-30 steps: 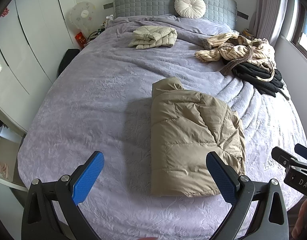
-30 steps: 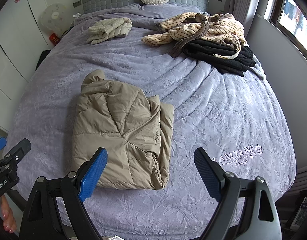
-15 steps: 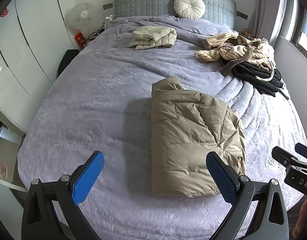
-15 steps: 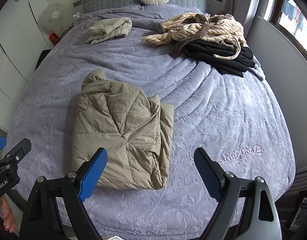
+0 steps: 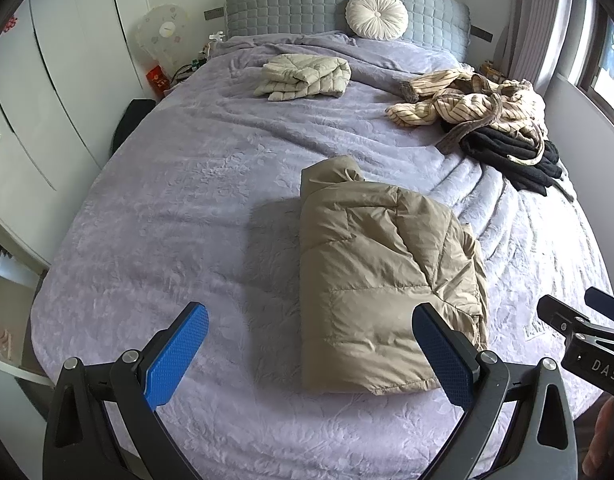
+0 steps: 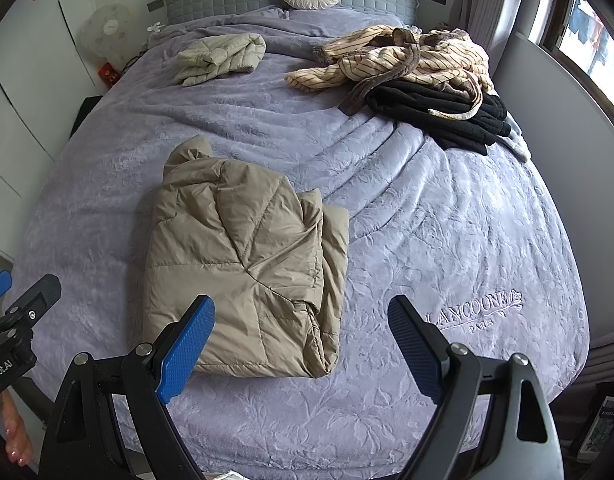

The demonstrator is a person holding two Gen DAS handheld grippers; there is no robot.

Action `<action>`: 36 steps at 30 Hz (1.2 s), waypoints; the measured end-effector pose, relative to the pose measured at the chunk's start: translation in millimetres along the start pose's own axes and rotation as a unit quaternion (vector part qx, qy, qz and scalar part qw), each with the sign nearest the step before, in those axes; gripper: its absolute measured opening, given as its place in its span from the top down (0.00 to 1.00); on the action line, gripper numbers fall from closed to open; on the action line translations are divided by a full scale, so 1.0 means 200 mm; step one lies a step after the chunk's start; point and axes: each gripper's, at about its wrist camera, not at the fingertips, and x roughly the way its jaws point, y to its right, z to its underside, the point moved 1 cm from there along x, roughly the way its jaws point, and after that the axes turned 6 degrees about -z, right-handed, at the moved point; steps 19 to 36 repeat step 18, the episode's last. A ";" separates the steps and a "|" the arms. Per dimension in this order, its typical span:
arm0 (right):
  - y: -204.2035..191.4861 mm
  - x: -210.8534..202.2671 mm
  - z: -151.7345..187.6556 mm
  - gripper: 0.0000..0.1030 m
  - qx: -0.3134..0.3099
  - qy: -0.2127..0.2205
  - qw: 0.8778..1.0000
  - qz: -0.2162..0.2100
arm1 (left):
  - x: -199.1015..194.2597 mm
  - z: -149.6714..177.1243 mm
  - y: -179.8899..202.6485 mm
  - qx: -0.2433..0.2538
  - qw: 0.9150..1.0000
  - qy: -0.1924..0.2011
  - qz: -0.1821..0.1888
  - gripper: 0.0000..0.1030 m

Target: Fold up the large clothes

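While both grippers hang above the near edge of the bed [image 5: 155, 208], the tan jacket [image 5: 379, 280] lies folded into a thick rectangle on the lilac cover, its hood end bunched toward the headboard [image 5: 299, 4]. Nothing touches the jacket. The left gripper [image 5: 311, 344] has its jaws spread wide with nothing between the blue pads, the right pad overlapping the jacket's near corner in the left wrist view only by line of sight. The right gripper [image 6: 301, 344] is likewise wide apart and empty, its left pad over the jacket's near edge in its own view. Further up the bed, a cream quilted jacket [image 5: 305, 78] lies folded near the headboard, well apart from the tan one. To the right, a striped robe [image 6: 403, 60] sprawls unfolded, partly over a black garment [image 6: 439, 116]. A round cushion [image 5: 377, 14] leans against the headboard. A fan [image 5: 163, 36] stands beside the bed at left.
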 end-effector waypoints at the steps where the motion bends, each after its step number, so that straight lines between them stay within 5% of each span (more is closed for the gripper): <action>1: -0.01 0.00 0.00 0.13 0.001 0.000 1.000 0.000 | 0.00 0.00 0.00 -0.001 1.000 0.000 0.001 0.01; 36: 0.02 0.05 -0.03 0.13 -0.007 -0.010 1.000 -0.004 | 0.01 -0.01 -0.02 -0.002 1.000 -0.004 0.014 0.01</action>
